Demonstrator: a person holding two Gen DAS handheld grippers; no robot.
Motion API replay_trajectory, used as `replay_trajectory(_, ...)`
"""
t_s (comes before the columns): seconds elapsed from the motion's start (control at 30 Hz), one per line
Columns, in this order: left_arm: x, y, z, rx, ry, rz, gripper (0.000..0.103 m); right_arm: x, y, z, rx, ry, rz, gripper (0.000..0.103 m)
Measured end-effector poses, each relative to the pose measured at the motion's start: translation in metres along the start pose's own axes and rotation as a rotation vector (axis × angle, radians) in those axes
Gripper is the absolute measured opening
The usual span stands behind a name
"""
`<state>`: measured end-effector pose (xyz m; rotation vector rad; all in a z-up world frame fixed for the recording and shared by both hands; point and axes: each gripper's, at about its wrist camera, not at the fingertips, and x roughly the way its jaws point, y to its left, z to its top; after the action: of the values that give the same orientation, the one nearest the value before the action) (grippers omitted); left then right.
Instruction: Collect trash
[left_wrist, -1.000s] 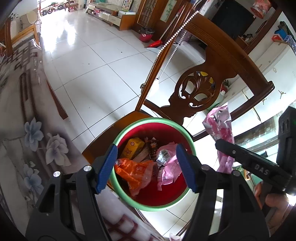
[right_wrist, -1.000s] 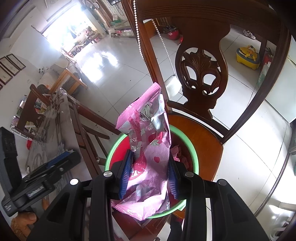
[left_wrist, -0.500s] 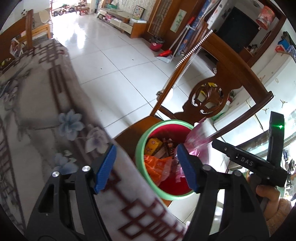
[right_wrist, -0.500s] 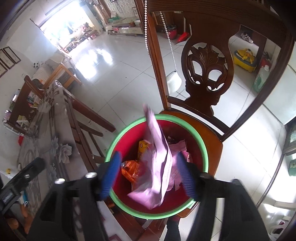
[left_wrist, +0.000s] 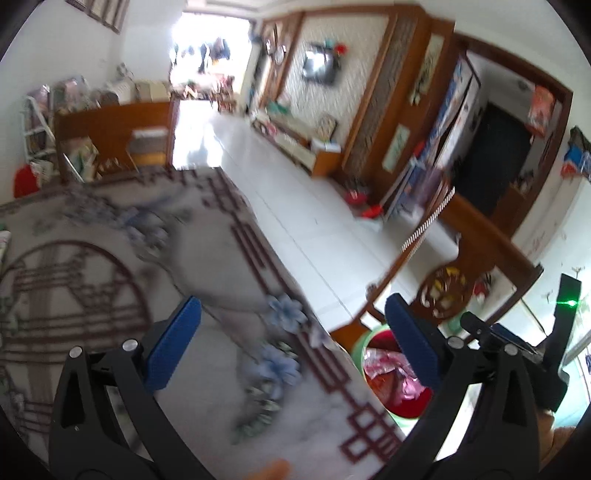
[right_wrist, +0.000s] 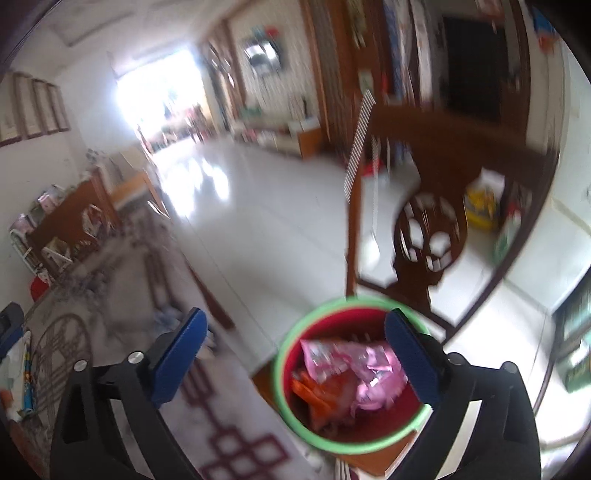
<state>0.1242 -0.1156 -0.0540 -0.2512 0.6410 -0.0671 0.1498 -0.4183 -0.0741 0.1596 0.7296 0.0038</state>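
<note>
A red bin with a green rim (right_wrist: 282, 363) stands on a wooden chair seat and holds a pink wrapper (right_wrist: 351, 363) and orange wrappers (right_wrist: 314, 391). The bin also shows in the left wrist view (left_wrist: 356, 354). My right gripper (right_wrist: 295, 360) is open and empty, just above and left of the bin. My left gripper (left_wrist: 293, 349) is open and empty over the patterned tablecloth (left_wrist: 110, 258). Both views are blurred.
The carved wooden chair back (right_wrist: 428, 236) rises behind the bin. Some small items (right_wrist: 22, 373) lie on the table at the far left. White tiled floor (left_wrist: 295, 206) stretches beyond the table edge. The right gripper's body (left_wrist: 517, 343) shows at the right.
My right gripper opened and dropped the pink wrapper into the bin. Both grippers have swung up and left towards the table.
</note>
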Motion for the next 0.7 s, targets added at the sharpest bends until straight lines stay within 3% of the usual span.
replay_trajectory(0.17, -0.045, 0.017, 0.008, 0.029, -0.136, 0.010, 0.098, -0.034, 0.049, 0.002, -0.097, -0.117, 0.030, 0.096)
replay_trajectory(0.27, -0.064, 0.022, 0.011, 0.047, -0.190, -0.001, 0.098, -0.044, 0.067, 0.001, -0.098, -0.123, 0.055, 0.096)
replay_trajectory(0.4, -0.086, 0.027, 0.011, 0.071, -0.259, -0.015, 0.098, -0.062, 0.079, -0.008, -0.068, -0.197, 0.055, 0.096)
replay_trajectory(0.7, -0.106, 0.045, 0.009, 0.038, -0.296, -0.113, 0.098, -0.083, 0.086, -0.021, -0.022, -0.243, 0.013, 0.096)
